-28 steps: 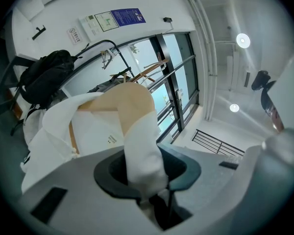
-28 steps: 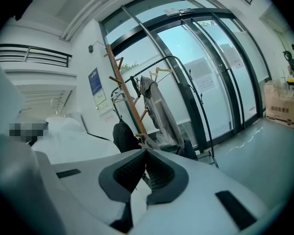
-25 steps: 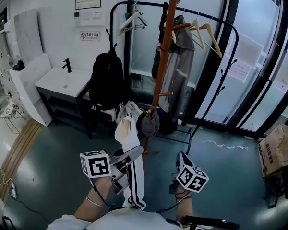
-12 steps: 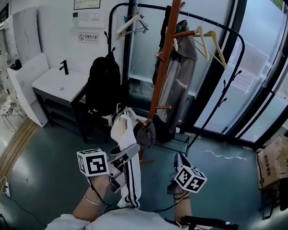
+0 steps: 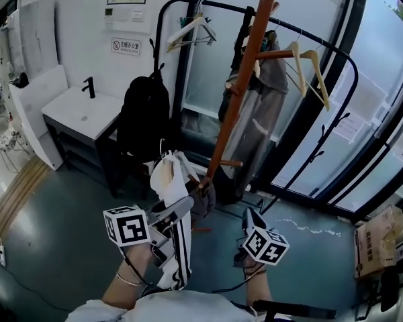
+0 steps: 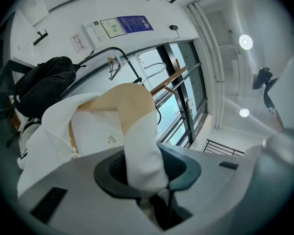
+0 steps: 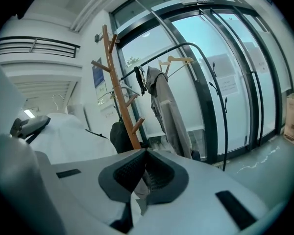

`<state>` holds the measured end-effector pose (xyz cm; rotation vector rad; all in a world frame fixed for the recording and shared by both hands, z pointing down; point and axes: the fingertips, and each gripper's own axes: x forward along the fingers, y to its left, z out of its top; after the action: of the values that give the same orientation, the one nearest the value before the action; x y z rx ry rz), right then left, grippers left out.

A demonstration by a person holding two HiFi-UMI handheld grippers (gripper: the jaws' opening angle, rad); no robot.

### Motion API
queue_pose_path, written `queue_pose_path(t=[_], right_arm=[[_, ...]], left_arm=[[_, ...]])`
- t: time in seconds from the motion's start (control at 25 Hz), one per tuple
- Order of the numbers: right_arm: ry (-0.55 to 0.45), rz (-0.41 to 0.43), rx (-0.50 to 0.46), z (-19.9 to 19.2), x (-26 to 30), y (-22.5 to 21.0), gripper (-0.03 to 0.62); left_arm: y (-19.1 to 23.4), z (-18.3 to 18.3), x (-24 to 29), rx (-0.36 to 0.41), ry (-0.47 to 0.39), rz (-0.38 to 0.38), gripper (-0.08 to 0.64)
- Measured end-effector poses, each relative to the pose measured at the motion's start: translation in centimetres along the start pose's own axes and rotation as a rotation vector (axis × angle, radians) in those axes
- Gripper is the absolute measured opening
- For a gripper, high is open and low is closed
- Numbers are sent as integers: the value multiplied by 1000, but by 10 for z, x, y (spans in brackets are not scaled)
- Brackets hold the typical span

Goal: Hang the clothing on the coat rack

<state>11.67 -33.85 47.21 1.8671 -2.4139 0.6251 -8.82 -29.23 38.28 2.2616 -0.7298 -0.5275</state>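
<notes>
**Indoors, a white garment clamped just short of the wooden rack**

Underfoot runs a dark teal, glossy floor. A tall glass wall in black frames closes the room ahead and to the right of both grippers. The left gripper is clenched on a white fabric garment with black side stripes. Its own view shows a soft fold pinched between the dark pads, with the rest bunching up ahead of it and hanging limp below. Just beyond that gripper rises the orange-brown wooden coat rack, a slim pole with short pegs, its top cut off by the frame. Behind the pole a grey coat hangs from a curved black metal rail. A black backpack sits ahead and left of the left gripper, by a white counter. The right gripper, apart from the garment on its right side, has its jaws closed together. A pale sliver low between them may be cloth, though I cannot be sure.
</notes>
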Motion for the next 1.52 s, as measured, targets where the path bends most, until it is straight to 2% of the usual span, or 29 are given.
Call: queue_pose_path(t=[0.32,0.6,0.8,0.96,1.12,1.32,1.52], right_arm=[[-3,10,-37,32,45,-16,23],[27,33,-25,30,76,-23,23],[25,68,12,32,83,-35,23],[28,137,20,36,87,-43,23],[47,212,2,48,84,-55,23],[62,253,1,59,82,-81,23],[57,305,28,62,94,-77,23]], left_arm=[[28,17,30,-8,-22,25,123],[42,23,41,7,-17,61,123],[37,18,48,18,-30,103,123],[25,9,52,8,-89,157,123],[11,4,63,34,-160,236,123],[-9,-3,80,47,-227,275,127],[-17,1,83,98,-258,327,127]])
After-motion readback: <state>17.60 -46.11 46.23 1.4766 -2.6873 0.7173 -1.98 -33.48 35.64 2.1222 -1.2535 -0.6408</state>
